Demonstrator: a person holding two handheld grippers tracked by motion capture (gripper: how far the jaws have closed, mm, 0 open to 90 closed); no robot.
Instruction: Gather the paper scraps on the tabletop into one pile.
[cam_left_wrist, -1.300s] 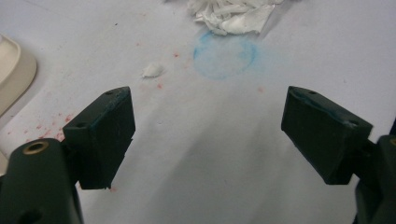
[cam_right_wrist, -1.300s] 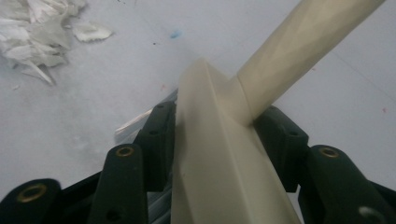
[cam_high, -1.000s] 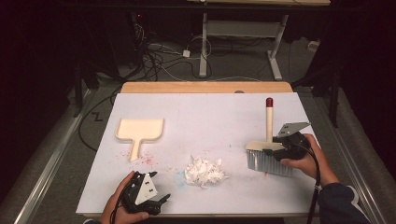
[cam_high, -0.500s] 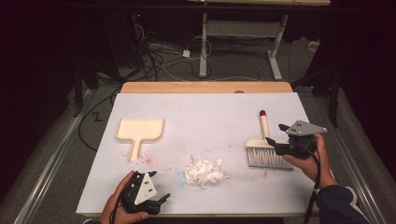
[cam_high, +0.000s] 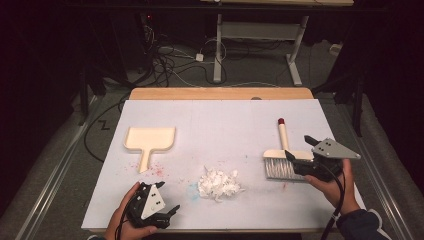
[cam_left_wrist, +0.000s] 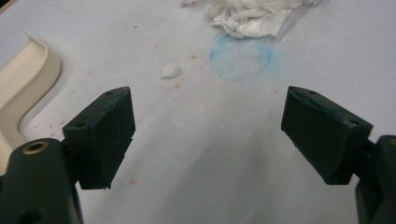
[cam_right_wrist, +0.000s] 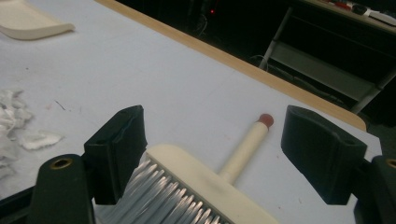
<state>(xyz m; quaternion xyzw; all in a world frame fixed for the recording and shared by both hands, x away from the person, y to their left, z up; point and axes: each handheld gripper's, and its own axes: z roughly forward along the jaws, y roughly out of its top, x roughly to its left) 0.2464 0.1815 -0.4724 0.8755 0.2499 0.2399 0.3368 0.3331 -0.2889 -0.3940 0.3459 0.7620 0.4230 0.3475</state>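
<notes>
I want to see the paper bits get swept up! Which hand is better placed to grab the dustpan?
Left. The left gripper sits open on the dustpan's side. The right gripper, jaws just opened, is across the table by the brush.

We see a dark room, lit mainly over the table (cam_high: 220, 125), whose white top has a bare wooden strip (cam_high: 220, 93) along its far edge. Behind it stands a white metal frame (cam_high: 260, 37) on splayed feet, a second desk by the look of it. Black cables (cam_high: 170, 62) tangle across the grey floor (cam_high: 65, 150), with a white plug block (cam_high: 199, 57) among them. Pale rails (cam_high: 50, 185) run along the floor at either side of the table. We cannot make out the walls in the dark.
</notes>
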